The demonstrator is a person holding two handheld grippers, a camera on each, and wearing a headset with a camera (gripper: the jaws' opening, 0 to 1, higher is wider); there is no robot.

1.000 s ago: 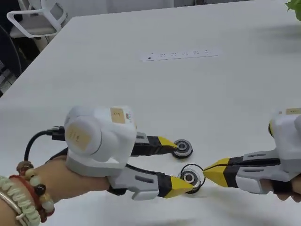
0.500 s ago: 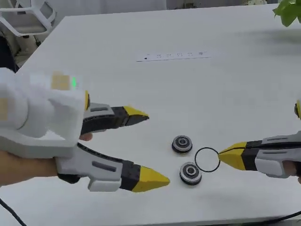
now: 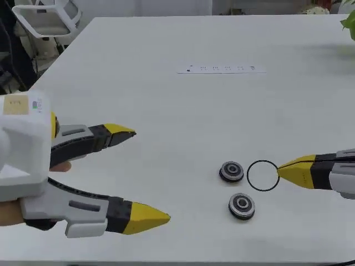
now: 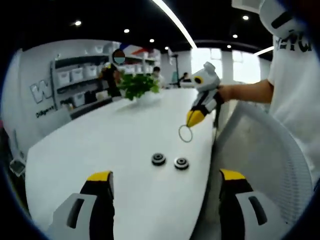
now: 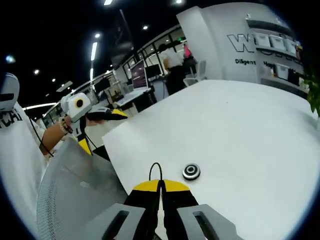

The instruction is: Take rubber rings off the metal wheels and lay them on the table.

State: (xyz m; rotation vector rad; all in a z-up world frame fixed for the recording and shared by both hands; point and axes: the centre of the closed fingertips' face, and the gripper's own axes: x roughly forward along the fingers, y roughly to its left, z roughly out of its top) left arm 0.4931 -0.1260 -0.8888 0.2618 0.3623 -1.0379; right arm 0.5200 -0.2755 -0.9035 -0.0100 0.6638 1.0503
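Two small metal wheels lie on the white table (image 3: pixel 183 111), one (image 3: pixel 231 171) farther from me and one (image 3: pixel 242 205) nearer. My right gripper (image 3: pixel 280 170) comes in from the right, shut on a thin black rubber ring (image 3: pixel 248 176) that hangs at its tips beside the far wheel. In the right gripper view the ring (image 5: pixel 155 164) arcs up from the closed tips (image 5: pixel 160 186), with one wheel (image 5: pixel 191 171) just beyond. My left gripper (image 3: pixel 150 174) stands open and empty, well left of the wheels. The left gripper view has both wheels (image 4: pixel 158 159) (image 4: pixel 181 163) ahead and the ring (image 4: pixel 180 133) above them.
A flush strip of sockets (image 3: pixel 222 69) sits in the table farther back. A green plant (image 3: pixel 349 19) stands at the far right corner and a white chair (image 3: pixel 47 19) at the far left. The table's near edge runs just below the wheels.
The ring came off the nearer wheel and now hangs from my right gripper, which drew back to the right. My left gripper pulled away to the left and stands wide open.
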